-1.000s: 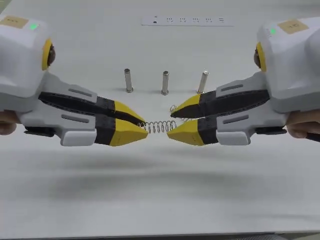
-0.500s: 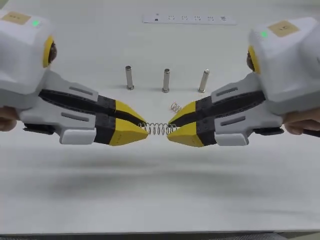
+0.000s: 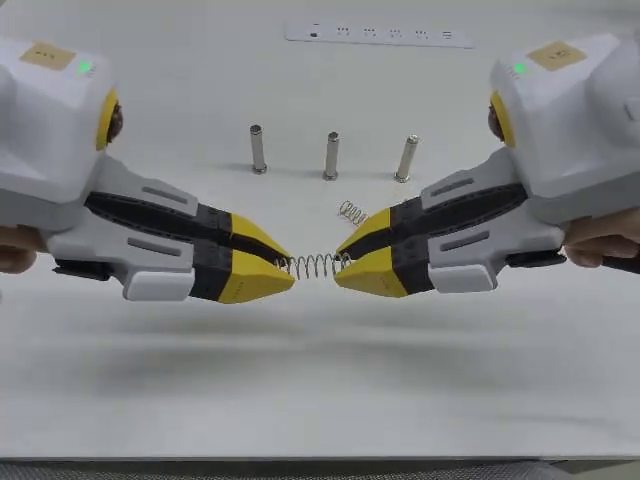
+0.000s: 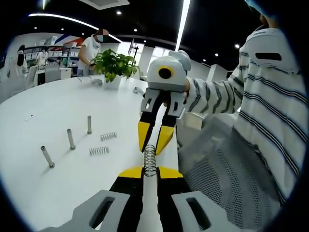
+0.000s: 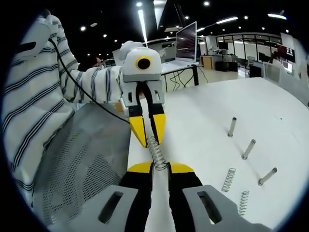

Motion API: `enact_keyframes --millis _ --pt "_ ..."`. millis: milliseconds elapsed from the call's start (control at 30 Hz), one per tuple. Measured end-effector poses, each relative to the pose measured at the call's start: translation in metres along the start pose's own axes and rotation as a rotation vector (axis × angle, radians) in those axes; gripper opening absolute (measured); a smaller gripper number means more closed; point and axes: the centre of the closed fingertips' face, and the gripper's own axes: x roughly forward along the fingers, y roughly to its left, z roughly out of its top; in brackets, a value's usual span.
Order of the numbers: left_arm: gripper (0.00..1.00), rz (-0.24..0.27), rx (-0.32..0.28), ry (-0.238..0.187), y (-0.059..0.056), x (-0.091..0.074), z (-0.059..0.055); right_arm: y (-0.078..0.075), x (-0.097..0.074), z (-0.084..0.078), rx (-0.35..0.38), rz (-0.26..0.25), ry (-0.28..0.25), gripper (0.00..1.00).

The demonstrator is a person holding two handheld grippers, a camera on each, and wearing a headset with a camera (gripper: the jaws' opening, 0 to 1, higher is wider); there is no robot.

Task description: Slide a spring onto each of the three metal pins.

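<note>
Above the near part of the white table (image 3: 320,400), I hold one spring (image 3: 315,265) in the air, lying level between my two grippers. My left gripper (image 3: 285,268) comes in from the left with its yellow jaws closed together on the left end of the spring. My right gripper (image 3: 345,260) comes in from the right, and its jaws are pressed on the right end in the same way. The two tips point at each other, with the coils between them. In the left gripper view the spring (image 4: 150,157) runs straight from my own jaws to the tips of the other gripper, and in the right gripper view I see the same line from the other side. Farther on the table the three metal pins stand upright in one row: the left pin (image 3: 257,148), the middle pin (image 3: 331,155) and the right pin (image 3: 406,158). They are well apart from each other, and all are bare. One loose spring (image 4: 108,136) and a second loose spring (image 4: 99,151) lie flat on the table on the near side of the pins, close to them but not touching. A white power strip (image 3: 380,35) lies at the far edge. My striped sleeve (image 4: 227,96) shows behind the right gripper.
</note>
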Motion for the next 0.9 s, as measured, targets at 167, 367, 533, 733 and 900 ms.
enact_keyframes --millis 167,367,533,733,900 --pt "0.02 0.006 -0.008 0.007 0.001 0.001 -0.006 0.001 -0.001 0.004 0.016 0.011 -0.022 0.09" --pt "0.02 0.008 -0.015 -0.003 0.002 0.002 -0.008 0.001 -0.002 0.003 0.006 0.016 0.002 0.09" --pt "0.02 0.005 -0.013 0.002 -0.002 0.008 -0.009 0.003 -0.002 0.002 -0.018 0.013 0.044 0.09" --pt "0.02 0.01 0.0 0.015 0.001 0.016 -0.011 -0.002 -0.005 0.002 -0.032 -0.015 0.092 0.09" --pt "0.02 0.005 0.007 0.011 0.002 0.022 -0.009 -0.004 -0.009 -0.004 -0.028 -0.034 0.158 0.09"
